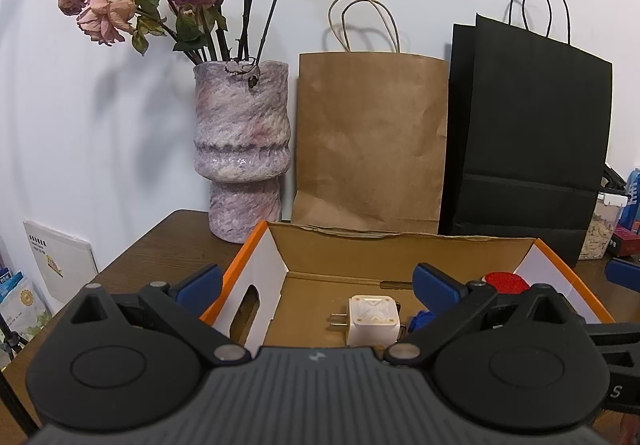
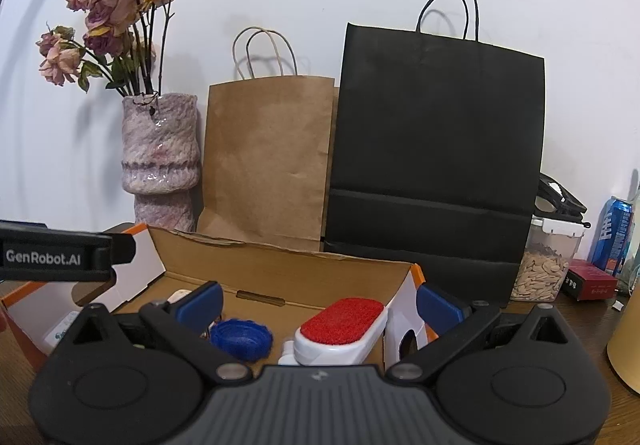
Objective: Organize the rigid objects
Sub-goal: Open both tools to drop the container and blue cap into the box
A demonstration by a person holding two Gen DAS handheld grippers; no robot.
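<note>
An open cardboard box (image 1: 344, 253) with orange and white sides stands on the brown table; it also shows in the right wrist view (image 2: 280, 269). Inside lie a white plug adapter (image 1: 373, 321), a blue bottle cap (image 2: 241, 338) and a white lint brush with a red pad (image 2: 342, 329). My left gripper (image 1: 318, 285) is open and empty, its jaws astride the box's left wall above the adapter. My right gripper (image 2: 318, 305) is open and empty, its jaws astride the box's right wall above the cap and brush.
Behind the box stand a mottled vase of dried roses (image 1: 242, 149), a brown paper bag (image 1: 370, 141) and a black paper bag (image 1: 524, 141). To the right are a tub of seeds (image 2: 546, 265), a blue can (image 2: 614, 235) and a red box (image 2: 588, 279).
</note>
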